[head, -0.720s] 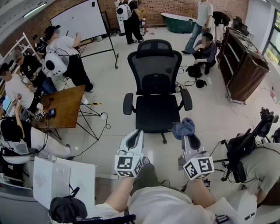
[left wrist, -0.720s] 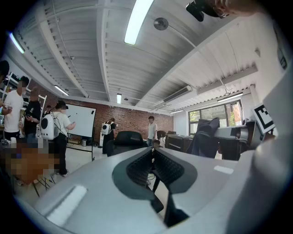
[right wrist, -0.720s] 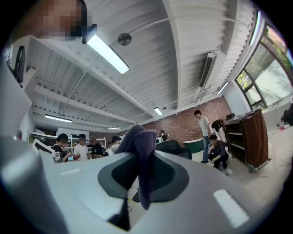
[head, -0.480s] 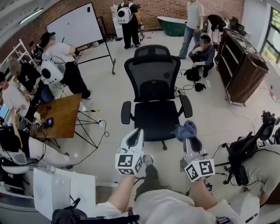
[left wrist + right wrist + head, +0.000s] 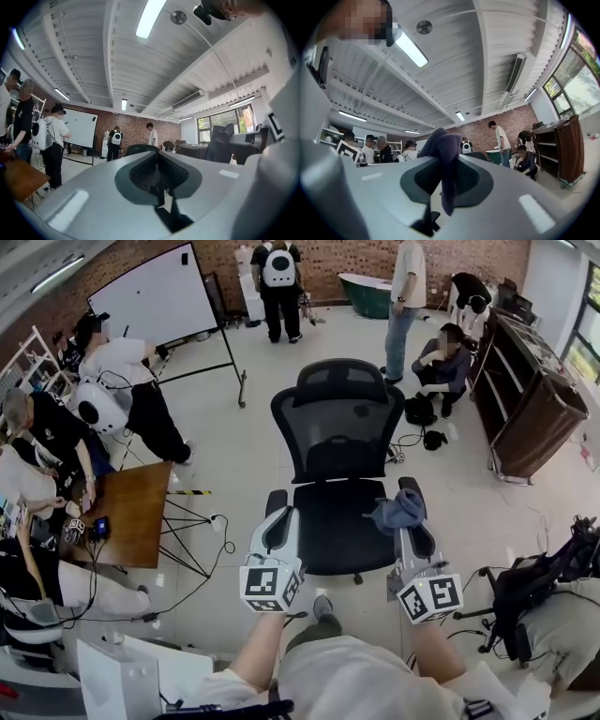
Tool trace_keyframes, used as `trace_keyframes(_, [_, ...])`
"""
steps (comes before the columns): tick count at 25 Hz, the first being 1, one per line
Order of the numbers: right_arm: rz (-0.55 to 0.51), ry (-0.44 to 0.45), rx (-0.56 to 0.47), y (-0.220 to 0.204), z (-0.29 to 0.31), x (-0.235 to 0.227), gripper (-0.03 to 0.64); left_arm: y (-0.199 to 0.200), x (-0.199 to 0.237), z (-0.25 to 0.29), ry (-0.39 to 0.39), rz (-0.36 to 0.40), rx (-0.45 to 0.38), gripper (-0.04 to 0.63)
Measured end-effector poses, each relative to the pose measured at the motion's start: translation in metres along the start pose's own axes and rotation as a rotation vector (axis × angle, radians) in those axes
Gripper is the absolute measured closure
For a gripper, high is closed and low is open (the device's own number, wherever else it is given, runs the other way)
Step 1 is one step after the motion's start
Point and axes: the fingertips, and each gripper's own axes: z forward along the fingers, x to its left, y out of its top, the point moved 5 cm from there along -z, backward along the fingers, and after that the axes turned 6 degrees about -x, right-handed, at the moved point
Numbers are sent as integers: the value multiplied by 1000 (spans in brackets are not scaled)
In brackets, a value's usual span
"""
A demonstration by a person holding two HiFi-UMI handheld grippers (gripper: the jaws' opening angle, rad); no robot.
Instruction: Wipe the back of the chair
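A black office chair (image 5: 340, 442) with a mesh back stands on the white floor in the head view, its seat facing me. My right gripper (image 5: 409, 521) is shut on a blue-grey cloth (image 5: 397, 510), which bunches over the chair's right armrest. The cloth (image 5: 446, 161) hangs between the jaws in the right gripper view. My left gripper (image 5: 278, 526) hovers over the chair's left armrest, jaws nearly together with nothing between them. The chair's mesh back (image 5: 140, 151) shows just past the jaws in the left gripper view.
A wooden table (image 5: 131, 512) stands at the left with seated people around it. A whiteboard on wheels (image 5: 155, 296) is behind the chair at the left. A brown cart (image 5: 525, 409) and a crouching person (image 5: 445, 357) are at the right. Bags lie on the floor.
The chair has drawn closer in the head view. Both grippers now reach over its armrests, the right one still carrying the cloth.
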Motion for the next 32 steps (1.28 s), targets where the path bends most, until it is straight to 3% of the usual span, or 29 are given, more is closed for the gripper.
trace_keyframes(10, [-12,-56,50,-43,137,-2,568,-9,105,103,-53,-20,24,512])
trace_keyframes(16, [7,-38,86,-52,178,-26,568,-17,116,147,-48,-53,37,512])
trace_keyframes(21, [16,-6,120,-72,201,-50,568,-21,109,153,-39,-65,27,512])
trace_keyframes(24, [35,17,172,-117,256,-78,568,-22,102,153,-14,-52,19,512])
trace_keyframes(29, [47,30,353,-252,419,-117,569,-26,93,155,48,-35,48,512])
trace_keyframes(32, [-2,13,464,-309,471,-128,569,-28,90,155,80,-45,65,512])
